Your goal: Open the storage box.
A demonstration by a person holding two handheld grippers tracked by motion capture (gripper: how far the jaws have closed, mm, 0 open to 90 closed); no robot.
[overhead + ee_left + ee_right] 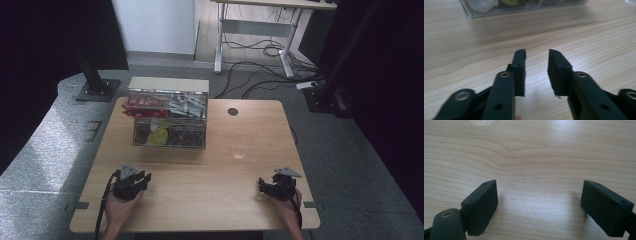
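- The clear organizer box stands at the far-left part of the wooden table. It holds packets and small items in compartments, and its long axis runs left to right across the table.
- A clear glass stands upright to the right of the box, apart from it, toward the table's middle.
- The left gripper rests near the table's near-left edge. The box lies straight ahead and slightly right of it, so this hand is the nearer one to the box.
- In the left gripper view the box's near wall crosses the top of the picture, well apart from the jaw tips.
- The left gripper's jaws stand partly apart with bare table between them; they hold and touch nothing.
- The right gripper rests near the near-right edge. The glass lies ahead and to its left, nearer to this hand than to the other.
- The right gripper's jaws are spread wide over bare wood, holding nothing; the base of the glass shows at the top edge, well apart.
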